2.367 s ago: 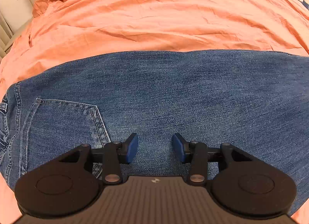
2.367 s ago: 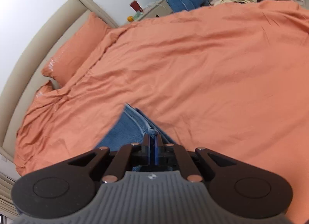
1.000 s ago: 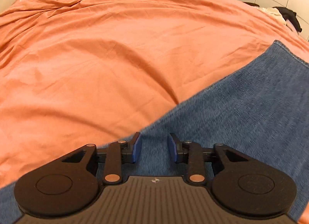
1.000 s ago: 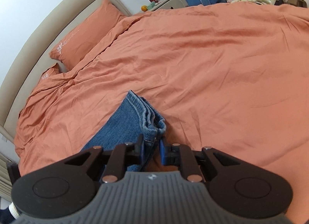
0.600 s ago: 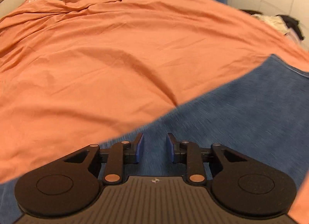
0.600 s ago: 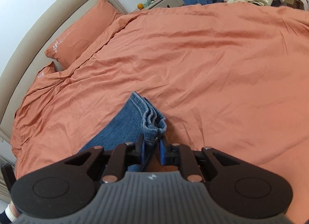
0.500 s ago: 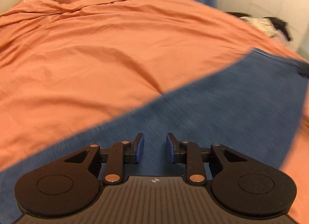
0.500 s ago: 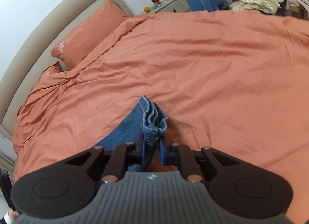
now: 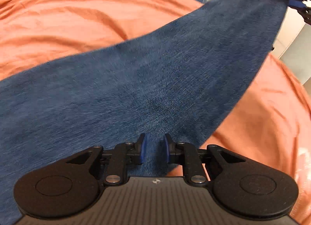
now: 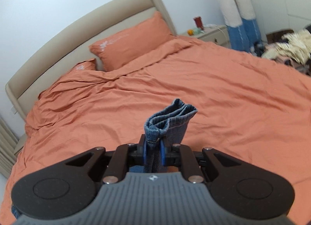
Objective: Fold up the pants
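Pants point(image 9: 155, 73) | right tongs point(image 10: 153, 150) clamp hem | left tongs point(image 9: 153, 150) pinch denim | no legible writing

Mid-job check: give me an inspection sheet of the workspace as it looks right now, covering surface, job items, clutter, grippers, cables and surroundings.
Surface: bed with orange duvet, wrinkled.
Job's things: jeans, hem end lifted off the bed, the rest stretching across the left wrist view.
Clutter: nothing seen on the duvet; two orange pillows at the headboard.
Grippers: right gripper shut on the hem end; left gripper parted, denim between the fingers, contact unclear.
Cables: thin white cable on the nightstand.
Surroundings: beige headboard, nightstand with small items, clothes pile at right.
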A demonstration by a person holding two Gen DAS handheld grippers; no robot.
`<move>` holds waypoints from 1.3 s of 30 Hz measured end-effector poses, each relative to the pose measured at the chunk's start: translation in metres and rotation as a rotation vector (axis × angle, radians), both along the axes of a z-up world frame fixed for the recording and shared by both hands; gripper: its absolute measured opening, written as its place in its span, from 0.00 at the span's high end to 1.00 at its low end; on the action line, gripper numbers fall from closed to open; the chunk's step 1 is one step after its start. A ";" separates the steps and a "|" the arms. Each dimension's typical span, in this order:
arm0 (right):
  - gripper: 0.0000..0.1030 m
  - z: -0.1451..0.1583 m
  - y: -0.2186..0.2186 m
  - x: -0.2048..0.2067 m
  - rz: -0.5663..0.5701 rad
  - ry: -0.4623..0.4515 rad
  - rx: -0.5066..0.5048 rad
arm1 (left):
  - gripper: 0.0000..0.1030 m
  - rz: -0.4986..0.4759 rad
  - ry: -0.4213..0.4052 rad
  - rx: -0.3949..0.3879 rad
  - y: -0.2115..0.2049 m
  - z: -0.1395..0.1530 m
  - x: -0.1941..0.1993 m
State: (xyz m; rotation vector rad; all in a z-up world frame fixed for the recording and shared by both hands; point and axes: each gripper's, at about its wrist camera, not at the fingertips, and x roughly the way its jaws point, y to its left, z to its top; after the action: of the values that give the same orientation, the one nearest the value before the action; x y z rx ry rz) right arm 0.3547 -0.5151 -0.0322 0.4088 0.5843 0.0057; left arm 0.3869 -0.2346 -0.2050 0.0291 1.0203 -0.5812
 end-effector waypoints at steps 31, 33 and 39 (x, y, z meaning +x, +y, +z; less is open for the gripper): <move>0.84 -0.172 0.403 -0.025 0.537 0.354 -0.281 | 0.67 0.446 0.036 -0.155 0.284 0.034 -0.075; 0.74 -0.171 0.404 -0.027 0.541 0.356 -0.246 | 0.67 0.462 0.047 -0.182 0.287 0.030 -0.073; 0.68 -0.158 0.385 -0.024 0.551 0.342 -0.139 | 0.60 0.476 0.040 -0.262 0.296 0.034 -0.073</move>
State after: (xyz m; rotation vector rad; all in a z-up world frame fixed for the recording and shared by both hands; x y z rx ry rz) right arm 0.3309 -0.1305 -0.1898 0.1022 1.0156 0.4278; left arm 0.3136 0.0613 -0.1709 -0.4473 0.9403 -0.2753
